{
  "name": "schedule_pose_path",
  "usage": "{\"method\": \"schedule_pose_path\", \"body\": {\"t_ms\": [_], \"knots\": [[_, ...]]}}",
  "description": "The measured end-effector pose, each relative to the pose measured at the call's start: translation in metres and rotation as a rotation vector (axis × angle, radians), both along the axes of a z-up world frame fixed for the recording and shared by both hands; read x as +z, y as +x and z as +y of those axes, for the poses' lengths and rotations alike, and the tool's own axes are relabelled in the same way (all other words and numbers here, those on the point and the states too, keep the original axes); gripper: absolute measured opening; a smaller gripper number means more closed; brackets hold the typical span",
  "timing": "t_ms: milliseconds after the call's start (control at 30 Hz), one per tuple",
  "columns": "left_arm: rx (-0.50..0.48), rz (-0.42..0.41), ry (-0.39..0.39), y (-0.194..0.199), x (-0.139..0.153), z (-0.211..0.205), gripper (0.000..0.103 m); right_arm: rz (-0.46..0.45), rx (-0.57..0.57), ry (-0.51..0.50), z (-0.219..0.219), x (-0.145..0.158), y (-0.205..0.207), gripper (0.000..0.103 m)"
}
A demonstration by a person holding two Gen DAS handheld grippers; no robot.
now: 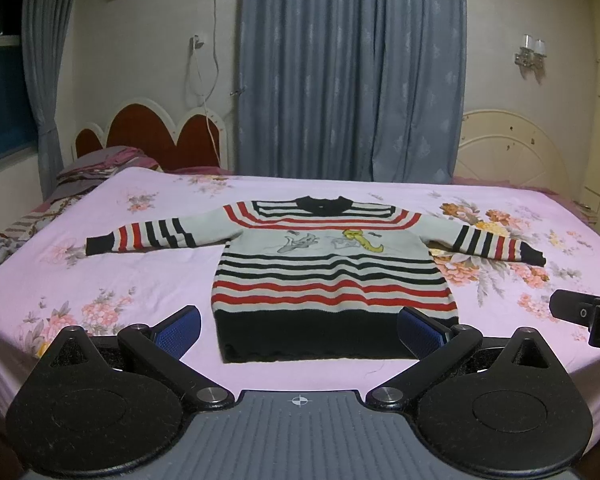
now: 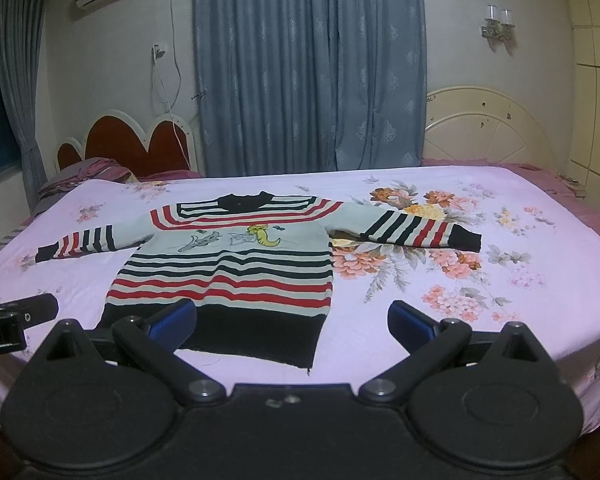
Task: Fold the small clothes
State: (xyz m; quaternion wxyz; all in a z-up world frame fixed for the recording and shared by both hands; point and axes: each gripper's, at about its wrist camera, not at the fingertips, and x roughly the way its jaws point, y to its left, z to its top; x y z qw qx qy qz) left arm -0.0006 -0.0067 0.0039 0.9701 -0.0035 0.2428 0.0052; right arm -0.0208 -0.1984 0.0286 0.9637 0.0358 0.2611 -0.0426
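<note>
**Flat out: a striped sweater spread on the bed, both grippers wide and empty**

Here the small striped sweater (image 1: 332, 276) lies face up and unfolded on the pink floral bedsheet (image 1: 140, 280), and everything else is best placed from it. Its black collar points toward the blue-grey curtain (image 1: 352, 68) at the far wall, its broad black hem toward the cameras. Both sleeves stretch straight out to the sides, each ending in a black cuff. A band of cartoon figures crosses the chest between red, black and pale stripes.

The left gripper (image 1: 300, 330) hangs just in front of the hem, its blue-padded fingers (image 1: 180, 330) spread wide, one beside each lower corner of the sweater. Whether the pads touch the cloth cannot be told. Nothing is held.

The right gripper (image 2: 292, 320) sits off the sweater's right lower corner, also spread wide and empty. In the right wrist view its left finger overlaps the black hem, while its right finger stands over bare sheet, clear of the garment. A part of the left gripper's body shows at the left edge of that view, beside the hem.

Beyond the sweater's left sleeve lie rumpled purple bedclothes (image 1: 100, 164) under a red scalloped headboard (image 1: 152, 132). Beyond the right sleeve stands a cream headboard (image 1: 508, 148).
</note>
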Motion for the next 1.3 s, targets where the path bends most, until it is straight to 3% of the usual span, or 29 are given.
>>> {"method": "schedule_pose_path", "body": {"t_ms": [1000, 1300], "knots": [[0.002, 0.003, -0.003, 0.001, -0.004, 0.003, 0.103, 0.0, 0.003, -0.006, 0.003, -0.001, 0.001, 0.102], [-0.01, 0.011, -0.005, 0.017, -0.008, 0.006, 0.103, 0.009, -0.005, -0.006, 0.01, -0.005, 0.014, 0.102]]}}
